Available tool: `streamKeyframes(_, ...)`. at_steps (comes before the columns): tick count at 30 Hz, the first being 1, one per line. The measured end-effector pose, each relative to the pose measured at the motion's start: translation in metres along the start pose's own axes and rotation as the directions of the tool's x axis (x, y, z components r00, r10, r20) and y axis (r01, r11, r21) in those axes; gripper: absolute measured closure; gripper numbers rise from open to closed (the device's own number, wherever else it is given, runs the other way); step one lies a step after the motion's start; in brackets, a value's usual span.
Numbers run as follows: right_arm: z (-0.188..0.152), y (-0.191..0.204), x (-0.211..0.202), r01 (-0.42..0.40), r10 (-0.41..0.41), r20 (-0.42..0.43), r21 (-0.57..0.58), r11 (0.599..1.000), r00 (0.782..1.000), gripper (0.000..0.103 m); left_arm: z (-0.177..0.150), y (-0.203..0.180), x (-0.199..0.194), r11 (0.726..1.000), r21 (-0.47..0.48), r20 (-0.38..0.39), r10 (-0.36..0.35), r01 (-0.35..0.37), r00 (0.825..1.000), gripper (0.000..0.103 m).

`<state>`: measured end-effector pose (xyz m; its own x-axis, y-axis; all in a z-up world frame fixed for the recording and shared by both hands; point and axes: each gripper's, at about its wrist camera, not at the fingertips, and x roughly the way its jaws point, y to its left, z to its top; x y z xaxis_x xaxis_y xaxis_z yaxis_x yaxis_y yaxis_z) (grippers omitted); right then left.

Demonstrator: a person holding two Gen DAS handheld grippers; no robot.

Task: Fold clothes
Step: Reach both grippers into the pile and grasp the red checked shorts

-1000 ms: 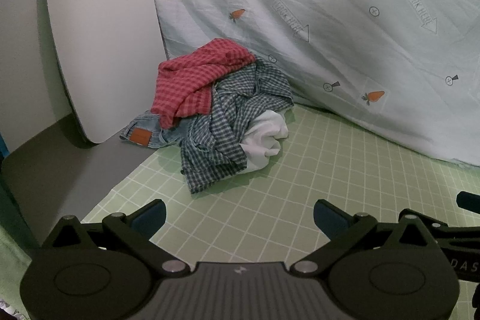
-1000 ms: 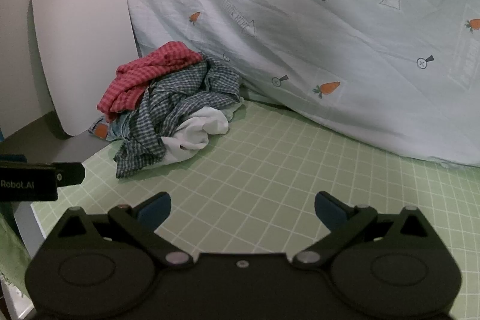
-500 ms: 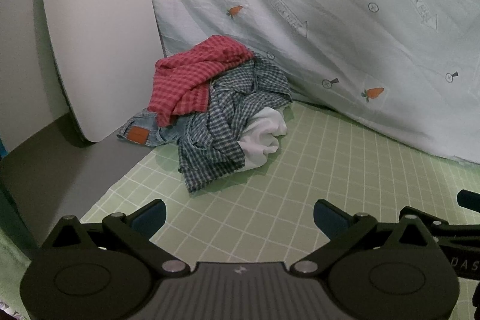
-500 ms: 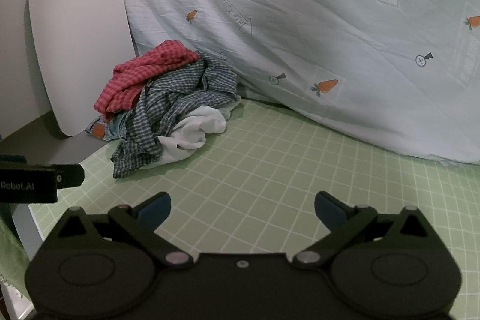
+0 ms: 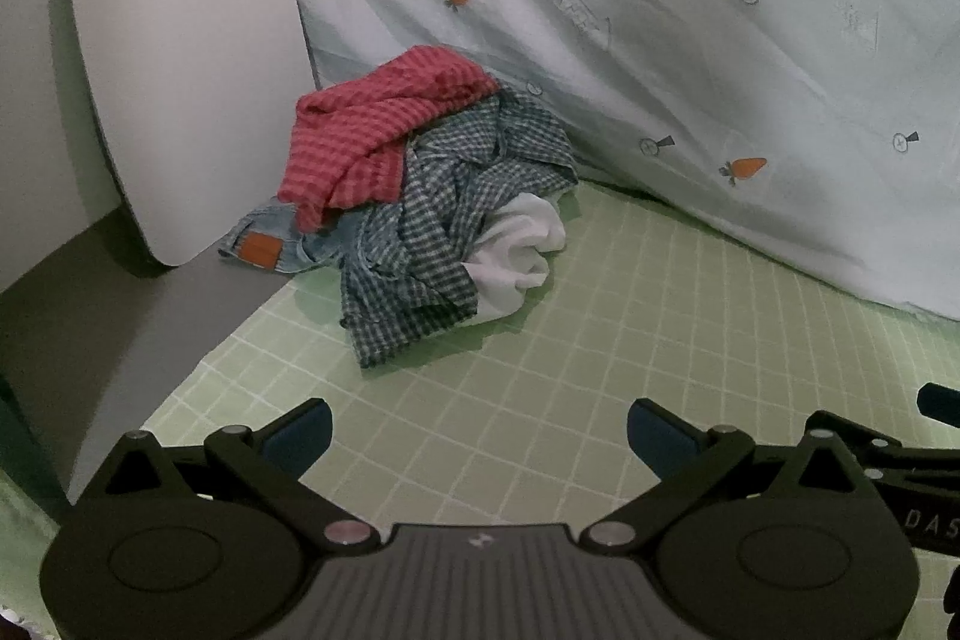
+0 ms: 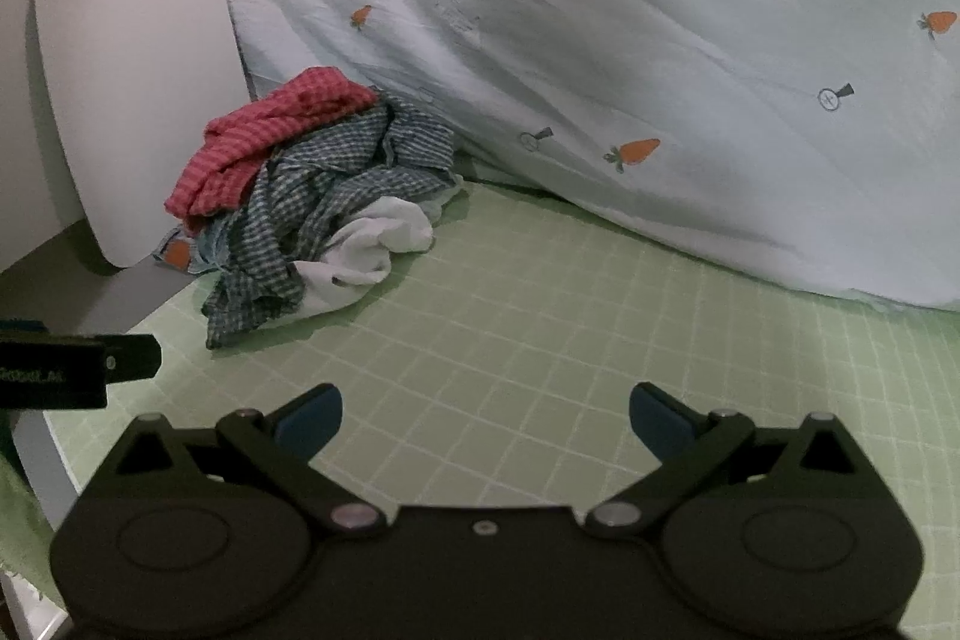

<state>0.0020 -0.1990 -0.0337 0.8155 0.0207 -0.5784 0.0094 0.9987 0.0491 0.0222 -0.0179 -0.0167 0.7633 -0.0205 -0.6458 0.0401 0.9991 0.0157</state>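
The pile of clothes [image 5: 420,196] sits left of centre on the green grid mat [image 5: 600,370]. It holds 4 garments: 1 red checked, 1 dark gingham, 1 white, 1 denim, largely buried and crumpled. 2 grippers are present: the left gripper [image 5: 479,430] and the right gripper [image 6: 485,415], fingers apart, empty. A white board [image 5: 180,58] occupies the upper left.

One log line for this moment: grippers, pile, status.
left gripper: open, empty | right gripper: open, empty | clothes pile: unfolded, red checked garment on top | green grid mat: bare in front | status: nothing grasped
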Motion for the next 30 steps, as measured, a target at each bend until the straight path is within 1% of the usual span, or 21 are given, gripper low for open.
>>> streamKeyframes(7,0.006,-0.007,0.014,0.018,-0.018,-0.018,0.002,1.0,1.0,0.0,0.011,-0.011,0.018,1.0,0.013,-0.013,-0.013,0.013,1.0,0.0)
streamKeyframes(11,0.011,-0.009,0.026,0.023,-0.023,-0.03,-0.006,1.0,0.999,0.0,0.019,-0.009,0.034,1.0,0.005,-0.032,-0.005,0.005,0.999,0.0)
streamKeyframes(14,0.017,-0.009,0.039,0.022,-0.023,-0.038,-0.02,1.0,0.999,0.0,0.027,-0.005,0.049,1.0,-0.001,-0.04,0.016,-0.016,0.999,0.0)
streamKeyframes(16,0.026,-0.009,0.051,0.019,-0.02,-0.035,-0.024,1.0,0.999,0.0,0.034,0.0,0.06,0.999,-0.005,-0.046,0.045,-0.045,0.998,0.0)
streamKeyframes(18,0.034,-0.009,0.063,0.016,-0.017,-0.032,-0.027,0.999,0.999,0.0,0.044,0.007,0.075,0.997,-0.006,-0.06,0.072,-0.072,0.996,0.0)
streamKeyframes(20,0.042,-0.009,0.075,0.013,-0.014,-0.029,-0.031,0.999,0.999,0.0,0.055,0.016,0.092,0.996,-0.013,-0.076,0.082,-0.083,0.994,0.0)
streamKeyframes(25,0.083,-0.007,0.122,-0.037,0.037,-0.005,0.025,0.999,0.999,0.0,0.092,0.051,0.14,0.99,-0.081,-0.099,0.111,-0.119,0.989,0.0)
streamKeyframes(27,0.102,0.0,0.148,-0.053,0.053,-0.007,0.012,0.999,0.999,0.0,0.108,0.066,0.161,0.984,-0.117,-0.099,0.123,-0.135,0.987,0.0)
streamKeyframes(30,0.131,0.016,0.188,-0.091,0.091,-0.017,-0.038,0.995,0.996,0.0,0.132,0.09,0.191,0.973,-0.17,-0.099,0.142,-0.157,0.985,0.0)
